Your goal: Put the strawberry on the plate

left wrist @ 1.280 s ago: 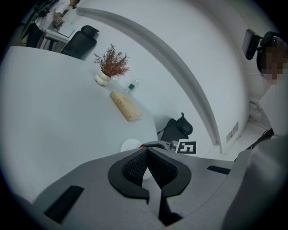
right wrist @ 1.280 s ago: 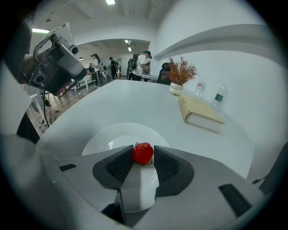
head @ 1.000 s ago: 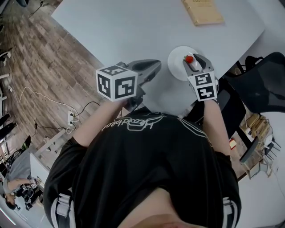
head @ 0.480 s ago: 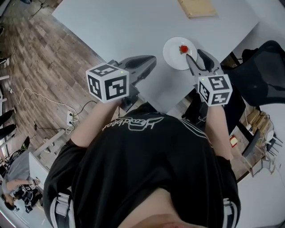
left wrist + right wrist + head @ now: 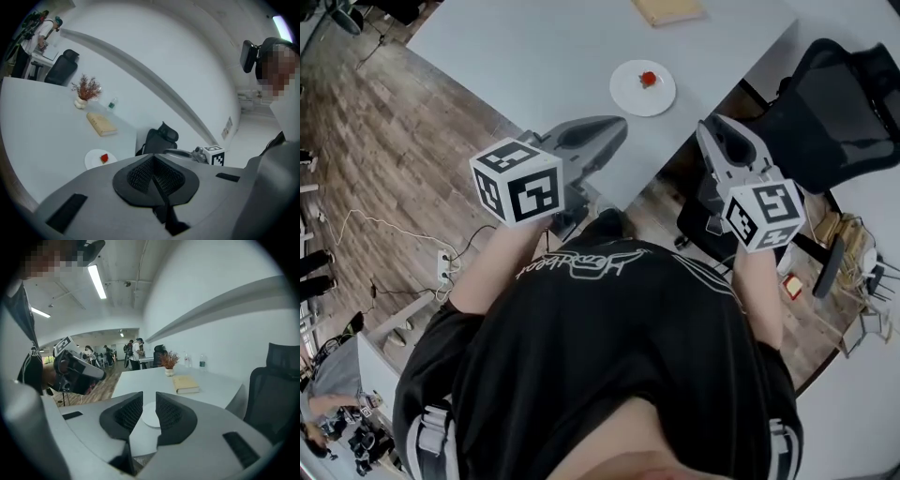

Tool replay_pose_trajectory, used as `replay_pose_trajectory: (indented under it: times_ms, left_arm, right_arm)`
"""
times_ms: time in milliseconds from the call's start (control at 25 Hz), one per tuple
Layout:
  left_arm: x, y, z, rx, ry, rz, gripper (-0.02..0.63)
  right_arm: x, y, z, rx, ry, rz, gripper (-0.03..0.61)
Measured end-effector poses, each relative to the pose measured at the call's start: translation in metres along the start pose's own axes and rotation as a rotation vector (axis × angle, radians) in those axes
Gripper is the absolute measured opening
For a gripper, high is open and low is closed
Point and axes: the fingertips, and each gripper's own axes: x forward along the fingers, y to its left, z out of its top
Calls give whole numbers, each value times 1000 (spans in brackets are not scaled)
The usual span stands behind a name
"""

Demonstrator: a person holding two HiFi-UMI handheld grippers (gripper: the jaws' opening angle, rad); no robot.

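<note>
A small red strawberry (image 5: 649,80) sits on a round white plate (image 5: 628,94), right of its centre, upper middle of the head view, near the counter (image 5: 534,66) edge.

The strawberry (image 5: 649,80) is red and the plate (image 5: 628,94) white, on a pale grey table (image 5: 534,66). The book (image 5: 667,9) is tan. The left gripper (image 5: 614,129) and the right gripper (image 5: 712,127) are grey with black ribbed pads (image 5: 127,414). Their cubes (image 5: 517,181) are white with black square markers. The chair (image 5: 839,112) is black, and the floor (image 5: 384,141) is brown wood planking.
</note>
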Motion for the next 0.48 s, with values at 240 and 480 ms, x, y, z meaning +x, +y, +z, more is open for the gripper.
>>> replay_pose_trajectory:
  times_ms: [240,480]
  left_arm:
    - [-11,-76,-21,15,-27,-74,6]
    - [-32,-144,-50,75,-59,-108,6]
  right_arm:
    - [-76,46,14,68,-120,92,35]
    - [-147,90,11,82,-180,146,17]
